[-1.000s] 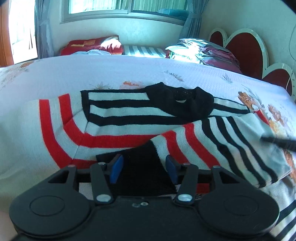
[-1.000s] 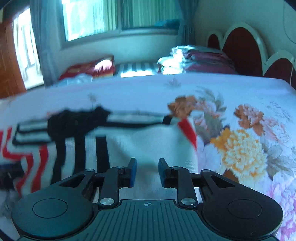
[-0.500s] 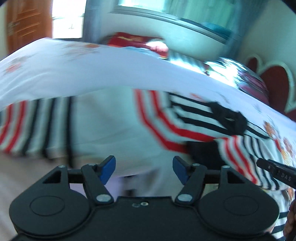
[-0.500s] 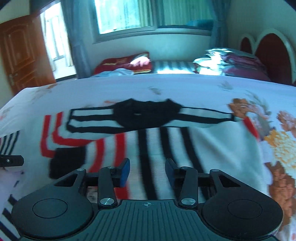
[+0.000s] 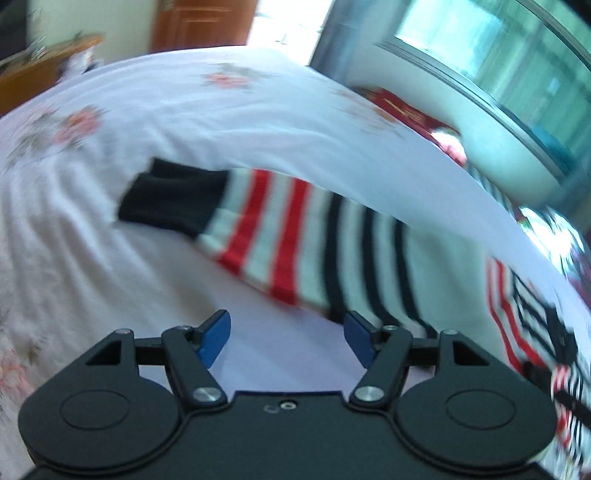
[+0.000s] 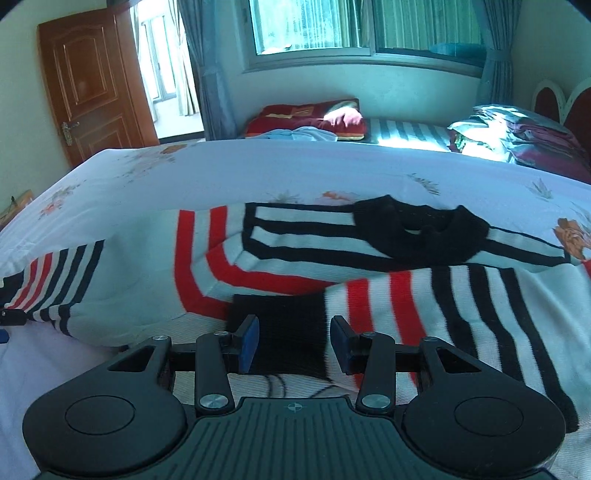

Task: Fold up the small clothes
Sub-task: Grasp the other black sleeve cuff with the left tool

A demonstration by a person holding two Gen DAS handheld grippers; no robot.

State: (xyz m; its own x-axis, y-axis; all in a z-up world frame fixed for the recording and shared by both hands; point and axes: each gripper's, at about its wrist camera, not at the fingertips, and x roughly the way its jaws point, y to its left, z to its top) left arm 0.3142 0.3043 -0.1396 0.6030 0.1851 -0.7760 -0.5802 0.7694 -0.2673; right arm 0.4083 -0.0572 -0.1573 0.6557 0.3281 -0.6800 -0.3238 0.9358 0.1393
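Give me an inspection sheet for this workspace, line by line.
Surface: bed sheet, white with flower print.
Job's things: striped sweater lying flat, one sleeve folded across the body, its black cuff near the right jaws; the other sleeve stretched out on the sheet.
Clutter: nothing seen on the sheet.
Grippers: left gripper open, empty; right gripper open, empty, just short of the cuff.
Cables: nothing seen.
Surroundings: window, wooden door, pillows, red cushion.

Daylight poured through a wide window [image 6: 365, 26] with blue curtains [image 6: 207, 66]. A wooden door [image 6: 92, 85] stood open beside the floral-sheeted bed [image 6: 258, 173] and its red headboard [image 6: 576, 107].
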